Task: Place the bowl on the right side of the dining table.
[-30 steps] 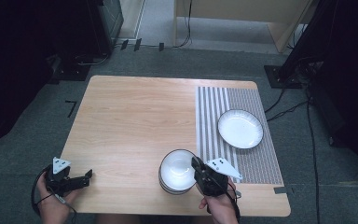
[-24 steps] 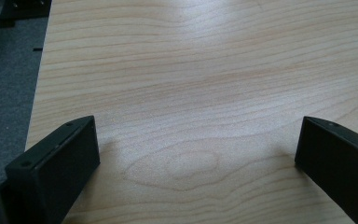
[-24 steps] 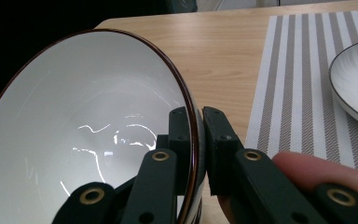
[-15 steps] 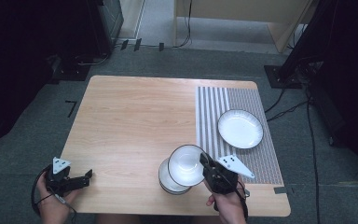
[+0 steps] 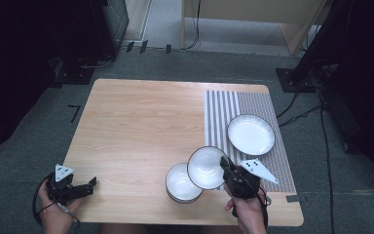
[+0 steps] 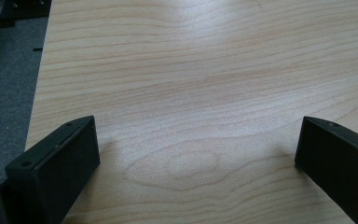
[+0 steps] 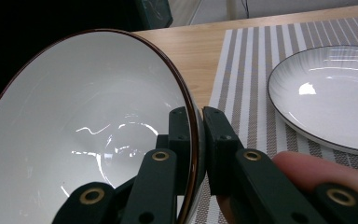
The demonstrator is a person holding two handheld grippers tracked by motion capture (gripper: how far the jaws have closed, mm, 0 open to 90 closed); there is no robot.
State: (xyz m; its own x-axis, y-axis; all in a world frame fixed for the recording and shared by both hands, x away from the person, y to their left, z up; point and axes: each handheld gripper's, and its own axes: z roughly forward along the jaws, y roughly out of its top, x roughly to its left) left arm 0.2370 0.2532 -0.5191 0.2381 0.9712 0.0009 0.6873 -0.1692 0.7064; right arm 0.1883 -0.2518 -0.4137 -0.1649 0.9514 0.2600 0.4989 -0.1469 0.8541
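right claw [image 7: 195, 140] pinching bowl [image 7: 88, 130] rim

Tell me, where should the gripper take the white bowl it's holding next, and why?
Probably carry it right, toward the striped placemat. The right gripper pinches the white brown-rimmed bowl by its rim, tilted above the second white bowl on the wooden table. The white plate already sits there.
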